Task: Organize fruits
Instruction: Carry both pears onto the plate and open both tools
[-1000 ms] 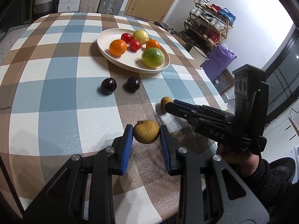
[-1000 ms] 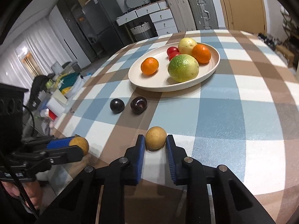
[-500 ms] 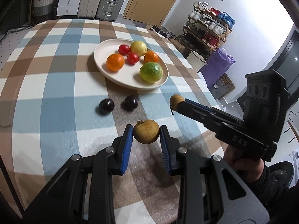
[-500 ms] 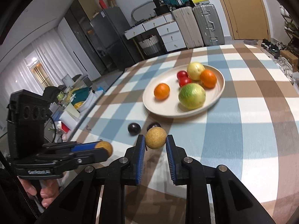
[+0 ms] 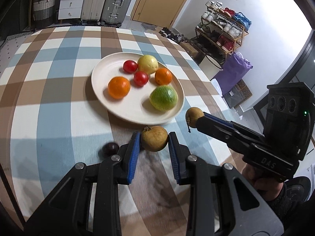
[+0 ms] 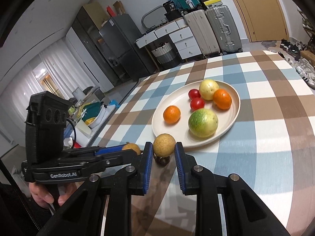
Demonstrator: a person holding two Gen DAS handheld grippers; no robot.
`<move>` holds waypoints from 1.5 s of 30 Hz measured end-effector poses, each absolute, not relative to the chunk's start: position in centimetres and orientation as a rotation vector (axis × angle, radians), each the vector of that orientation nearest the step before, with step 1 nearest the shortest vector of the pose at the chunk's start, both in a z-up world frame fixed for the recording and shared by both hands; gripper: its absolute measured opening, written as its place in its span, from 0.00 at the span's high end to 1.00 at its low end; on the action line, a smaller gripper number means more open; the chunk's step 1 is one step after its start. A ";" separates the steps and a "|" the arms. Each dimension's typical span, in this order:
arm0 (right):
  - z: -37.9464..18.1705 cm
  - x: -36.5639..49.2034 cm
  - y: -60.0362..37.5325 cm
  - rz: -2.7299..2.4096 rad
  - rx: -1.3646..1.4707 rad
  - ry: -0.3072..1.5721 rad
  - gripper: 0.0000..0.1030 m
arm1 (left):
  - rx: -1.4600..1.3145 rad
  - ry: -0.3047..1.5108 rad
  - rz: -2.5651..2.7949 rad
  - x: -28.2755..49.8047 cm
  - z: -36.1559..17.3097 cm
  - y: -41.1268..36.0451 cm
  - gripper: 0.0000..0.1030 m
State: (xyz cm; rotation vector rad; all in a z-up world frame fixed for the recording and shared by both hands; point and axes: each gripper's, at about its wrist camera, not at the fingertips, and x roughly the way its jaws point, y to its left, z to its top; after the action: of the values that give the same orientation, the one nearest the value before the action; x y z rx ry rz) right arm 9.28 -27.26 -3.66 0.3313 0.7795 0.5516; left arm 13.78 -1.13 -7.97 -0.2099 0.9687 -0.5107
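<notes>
My left gripper is shut on a tan-brown round fruit and holds it above the table just short of the cream plate. My right gripper is shut on a smaller tan round fruit, held near the plate's near rim. The plate holds two oranges, two red fruits, a yellow fruit and a green fruit. A dark plum lies on the checked cloth below my left gripper; another dark plum shows under the right one.
The checked tablecloth covers a round table. Its edge drops off at the right toward a shoe rack and purple bag. Suitcases and drawers stand beyond the far edge.
Both grippers have lifted their fruits off the table and moved forward to the plate's near rim. The plums now lie beneath the grippers; one is hidden in the left wrist view.
</notes>
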 end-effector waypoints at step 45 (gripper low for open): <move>-4.1 19.3 -29.1 0.508 0.349 0.797 0.76 | -0.158 0.970 -0.477 25.1 -8.0 -4.6 0.74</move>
State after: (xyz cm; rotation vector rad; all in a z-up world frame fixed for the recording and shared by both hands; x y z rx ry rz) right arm 19.30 -29.05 -4.10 0.3487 0.7970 0.5082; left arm 25.10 -4.55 -8.00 -0.1582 0.9700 -0.4770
